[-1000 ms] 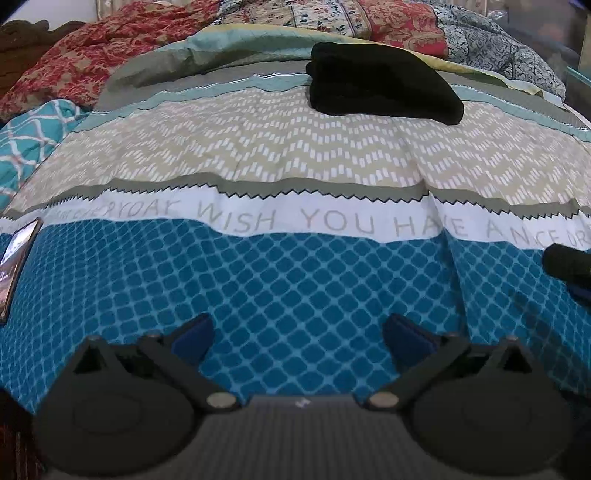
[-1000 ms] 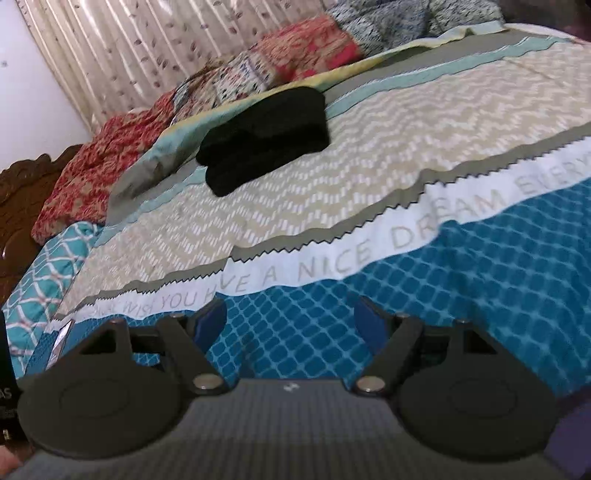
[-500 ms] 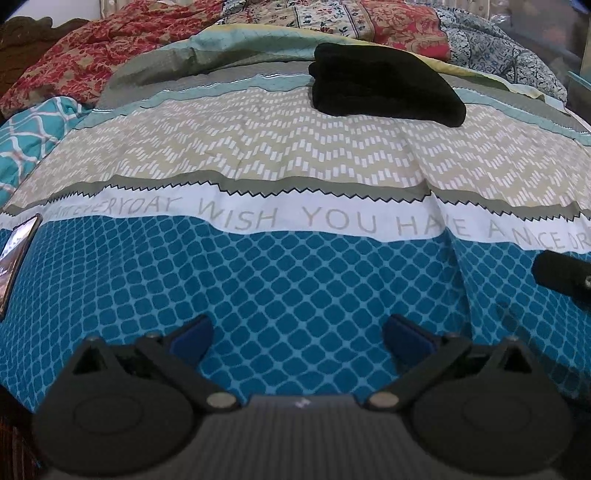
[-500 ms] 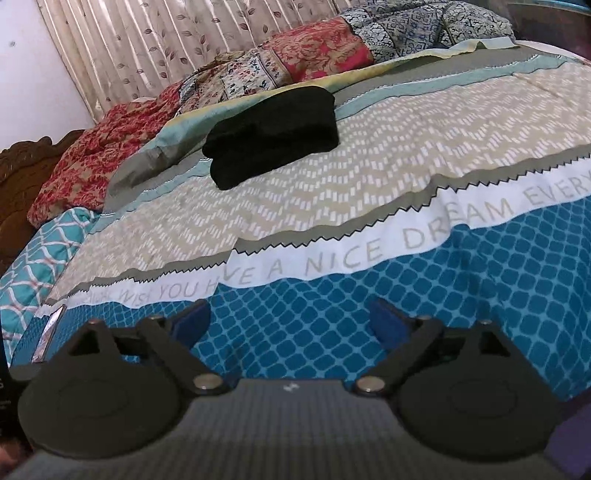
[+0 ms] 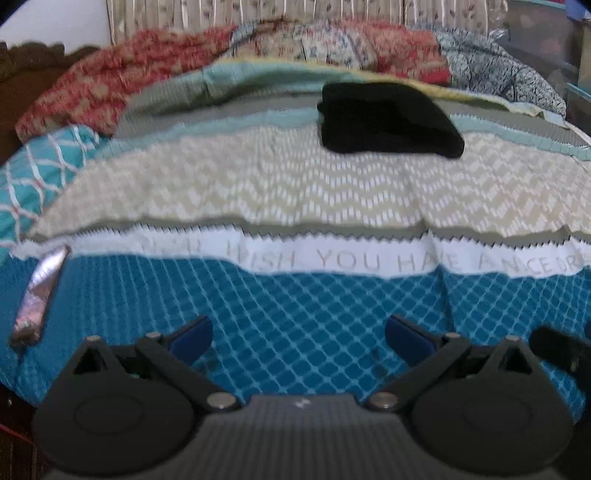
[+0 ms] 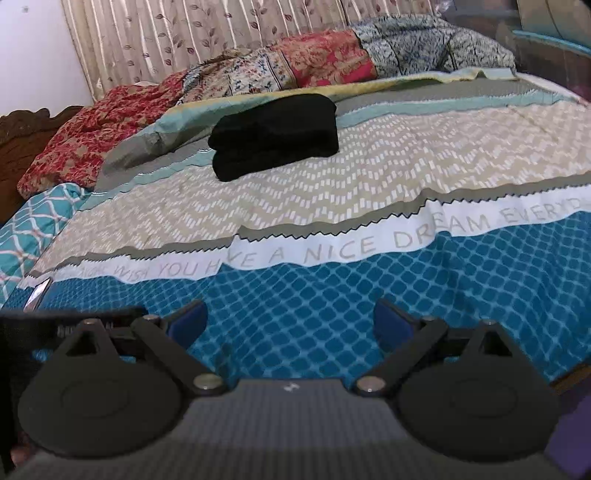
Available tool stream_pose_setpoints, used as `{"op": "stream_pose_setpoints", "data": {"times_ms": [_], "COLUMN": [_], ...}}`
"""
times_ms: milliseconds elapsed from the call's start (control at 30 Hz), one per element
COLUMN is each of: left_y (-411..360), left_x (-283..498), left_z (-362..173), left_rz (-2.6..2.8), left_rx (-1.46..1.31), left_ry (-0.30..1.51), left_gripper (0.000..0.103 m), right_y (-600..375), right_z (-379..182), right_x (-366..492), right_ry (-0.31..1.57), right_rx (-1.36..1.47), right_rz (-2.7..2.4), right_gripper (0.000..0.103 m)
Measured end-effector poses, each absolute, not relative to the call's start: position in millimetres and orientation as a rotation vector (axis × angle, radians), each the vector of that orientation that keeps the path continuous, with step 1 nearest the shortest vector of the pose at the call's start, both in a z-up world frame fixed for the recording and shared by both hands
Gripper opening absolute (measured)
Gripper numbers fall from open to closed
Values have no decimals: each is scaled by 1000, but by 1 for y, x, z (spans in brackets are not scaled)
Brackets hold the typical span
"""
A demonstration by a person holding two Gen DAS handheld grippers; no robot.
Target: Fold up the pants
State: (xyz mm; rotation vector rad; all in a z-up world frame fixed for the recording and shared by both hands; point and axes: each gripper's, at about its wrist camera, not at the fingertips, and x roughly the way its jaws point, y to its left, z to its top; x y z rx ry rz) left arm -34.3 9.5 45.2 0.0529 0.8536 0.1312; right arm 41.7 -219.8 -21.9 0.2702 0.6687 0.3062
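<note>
Black pants (image 5: 388,118) lie folded into a thick bundle at the far side of the bed, on the beige zigzag band of the bedspread (image 5: 295,192). In the right wrist view the pants (image 6: 277,136) sit left of centre. My left gripper (image 5: 297,332) hovers open above the blue patterned band near the front edge, well short of the pants, with nothing between its blue pads (image 5: 192,336). My right gripper (image 6: 290,321) is likewise open and holds nothing, over the same blue band. Part of the right gripper's body (image 5: 557,350) shows at the left view's right edge.
A phone (image 5: 38,295) lies on the bedspread at the left edge. Crumpled red and floral quilts (image 6: 295,66) are heaped along the far side, in front of a curtain (image 6: 221,29). A dark wooden headboard (image 6: 22,125) stands at the far left.
The right gripper's jaws have spread wider and its view has rolled level. The left gripper has risen, so the curtain now shows above the quilts. The pants have not moved.
</note>
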Motion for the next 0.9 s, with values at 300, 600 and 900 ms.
{"op": "stream_pose_setpoints", "data": {"times_ms": [300,600,900], "left_y": [-5,-7,-2], "left_x": [-38,-44,-42], "left_z": [82,103,101], "left_rz": [146,160,158], "left_rx": [88,89,65], "left_ry": [772,744,795], "left_gripper": [103,103,103], "right_y": [-228,-232,-225], "right_z": [3,28,25], "right_x": [24,21,20], "right_ry": [672,620,645], "right_rx": [319,367,355], "right_rz": [280,297,325], "right_gripper": [98,98,98]}}
